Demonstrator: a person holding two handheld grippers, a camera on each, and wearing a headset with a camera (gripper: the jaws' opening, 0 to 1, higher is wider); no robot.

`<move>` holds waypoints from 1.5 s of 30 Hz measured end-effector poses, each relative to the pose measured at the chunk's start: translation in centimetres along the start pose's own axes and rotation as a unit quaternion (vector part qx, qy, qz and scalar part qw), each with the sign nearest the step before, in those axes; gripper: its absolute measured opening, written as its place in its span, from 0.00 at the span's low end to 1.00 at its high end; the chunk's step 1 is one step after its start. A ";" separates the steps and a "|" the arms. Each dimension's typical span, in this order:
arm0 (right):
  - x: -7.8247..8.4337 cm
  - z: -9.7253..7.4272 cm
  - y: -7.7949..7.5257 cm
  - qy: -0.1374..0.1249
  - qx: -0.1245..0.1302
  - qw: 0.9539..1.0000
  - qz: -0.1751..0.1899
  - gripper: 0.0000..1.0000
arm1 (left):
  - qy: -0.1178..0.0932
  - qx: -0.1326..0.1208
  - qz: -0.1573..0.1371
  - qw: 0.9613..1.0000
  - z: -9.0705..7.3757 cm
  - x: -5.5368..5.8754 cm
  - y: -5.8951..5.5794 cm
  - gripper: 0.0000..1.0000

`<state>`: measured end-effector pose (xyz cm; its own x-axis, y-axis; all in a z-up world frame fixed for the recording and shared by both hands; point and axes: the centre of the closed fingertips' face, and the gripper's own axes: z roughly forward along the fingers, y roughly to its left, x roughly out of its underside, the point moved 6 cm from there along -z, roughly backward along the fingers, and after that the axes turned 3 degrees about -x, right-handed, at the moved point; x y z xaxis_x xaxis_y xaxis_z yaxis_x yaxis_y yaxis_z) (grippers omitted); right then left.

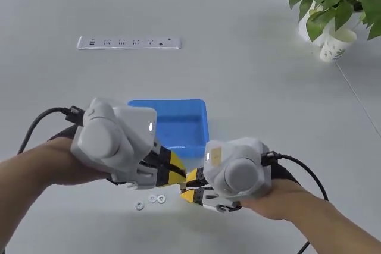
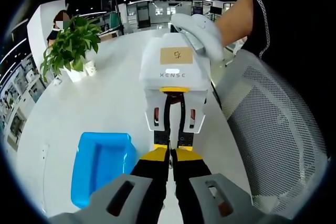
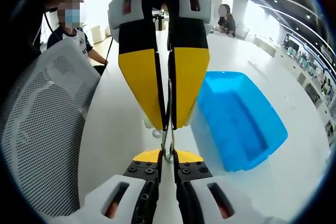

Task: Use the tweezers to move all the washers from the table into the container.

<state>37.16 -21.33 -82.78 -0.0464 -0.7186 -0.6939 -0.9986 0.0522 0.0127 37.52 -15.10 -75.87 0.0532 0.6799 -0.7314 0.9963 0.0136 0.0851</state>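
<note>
Three small washers [image 1: 153,199] lie on the white table just in front of the blue container [image 1: 172,124]. My two grippers meet tip to tip above them. The left gripper [image 1: 178,173] comes in from the left and the right gripper [image 1: 189,185] from the right. In the right gripper view, thin metal tweezers [image 3: 168,135] run between my right gripper [image 3: 168,157] and the left gripper [image 3: 168,124], and both pairs of jaws are shut on them. The left gripper view has my left gripper [image 2: 169,155] facing the right gripper [image 2: 171,142], with the container [image 2: 102,169] to the left.
A white power strip [image 1: 128,43] lies at the far side of the table. A potted plant [image 1: 333,4] stands at the back right corner. A mesh office chair [image 2: 273,129] is beside the table, and people sit in the background.
</note>
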 end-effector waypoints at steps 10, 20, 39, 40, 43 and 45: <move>-0.1 0.1 0.0 0.004 -0.001 1.000 0.007 0.09 | 0.002 0.000 -0.001 1.000 -0.1 0.1 0.1 0.06; -0.1 0.0 -0.1 0.001 -0.002 1.000 0.013 0.09 | 0.003 0.001 0.000 1.000 0.0 0.1 0.1 0.06; -0.2 0.0 0.1 0.003 -0.002 1.000 0.007 0.09 | 0.006 0.000 0.004 1.000 -0.1 0.0 -0.1 0.06; -0.2 0.0 0.1 0.002 -0.002 1.000 0.007 0.09 | 0.007 0.000 0.005 1.000 -0.2 0.0 -0.1 0.06; -0.3 -0.1 0.1 0.000 -0.002 1.000 0.007 0.09 | 0.007 -0.001 0.005 1.000 -0.3 -0.1 -0.1 0.06; -0.4 -0.2 0.2 0.000 -0.004 1.000 0.007 0.09 | 0.007 -0.001 0.005 1.000 -0.4 -0.1 -0.1 0.06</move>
<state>37.01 -21.14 -82.35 -0.0607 -0.7179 -0.6935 -0.9980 0.0573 0.0280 37.37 -14.88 -75.47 0.0626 0.6905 -0.7206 0.9956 0.0076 0.0938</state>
